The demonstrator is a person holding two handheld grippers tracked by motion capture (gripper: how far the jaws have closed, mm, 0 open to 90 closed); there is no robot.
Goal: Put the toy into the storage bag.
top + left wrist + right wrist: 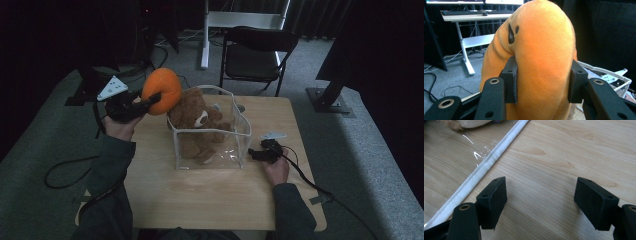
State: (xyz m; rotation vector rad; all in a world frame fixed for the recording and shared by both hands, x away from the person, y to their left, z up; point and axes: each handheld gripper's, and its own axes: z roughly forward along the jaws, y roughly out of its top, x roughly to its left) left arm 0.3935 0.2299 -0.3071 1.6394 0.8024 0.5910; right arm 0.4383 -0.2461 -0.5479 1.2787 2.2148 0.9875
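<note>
Left gripper (152, 98) is clamped on the orange plush (162, 91); in the left gripper view both pads (511, 83) dent the plush's (541, 62) sides, with a small black face mark near its top. From above, the plush hangs in the air at about 10 o'clock from the clear bin (240, 131), just beside the bin's far-left corner, and looks to brush the head of the brown teddy bear (195, 117). The bear sits inside the bin, leaning toward the bin's 10 o'clock corner. Right gripper (251, 153) rests low at the bin's 3 o'clock side, just beside its wall, jaws spread with nothing between them. In the right gripper view its 2 pads (495, 200) stand apart over the bare wooden table (554, 165), and the bin's white-edged base seam (486, 165) runs diagonally toward 1 o'clock. A black folding chair (255, 55) stands on the carpet past the table's far edge at 12 o'clock.
</note>
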